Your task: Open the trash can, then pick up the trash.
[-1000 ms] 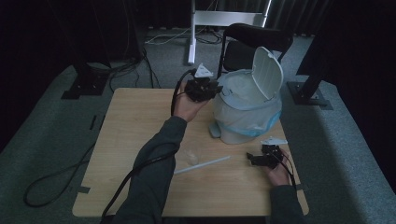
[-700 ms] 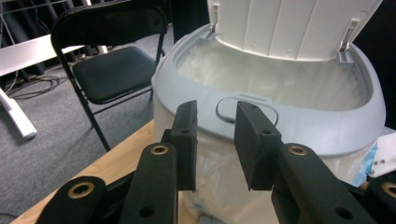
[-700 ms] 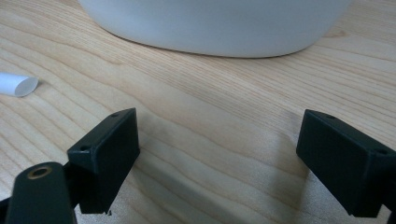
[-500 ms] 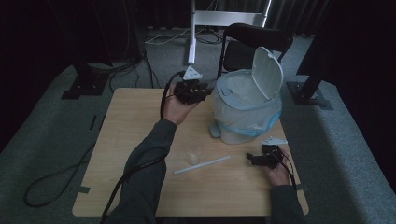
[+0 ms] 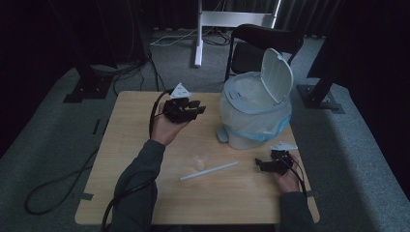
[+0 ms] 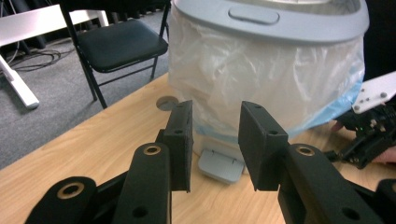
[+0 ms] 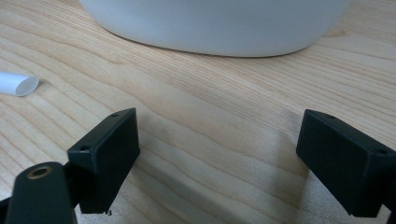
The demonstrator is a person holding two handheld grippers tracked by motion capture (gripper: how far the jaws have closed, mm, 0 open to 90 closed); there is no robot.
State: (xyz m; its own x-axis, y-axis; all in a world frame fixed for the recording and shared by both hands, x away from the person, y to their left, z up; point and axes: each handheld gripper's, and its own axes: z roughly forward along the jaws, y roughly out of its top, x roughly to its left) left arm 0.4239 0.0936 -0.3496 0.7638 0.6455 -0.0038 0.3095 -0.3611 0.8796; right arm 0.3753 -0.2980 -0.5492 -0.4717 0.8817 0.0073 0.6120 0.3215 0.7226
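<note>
Thin white plastic tube (image 5: 209, 171) flat on the pale wooden table (image 5: 130, 193), in front of the white lidded plastic bin (image 5: 256, 116), long axis running low-left to high-right in the high view, right end towards the right gripper (image 5: 261, 166). Much the nearer, that one, jaws wide apart and empty, tube just to their left. Left gripper (image 5: 195, 107) well apart beside the bin, jaws half parted after just opening, nothing between them.

Grey sleeves (image 5: 140, 193), black grippers with blocky black fingers (image 6: 180, 140), brass-ringed holes, grey three-cornered plates and black cables.
</note>
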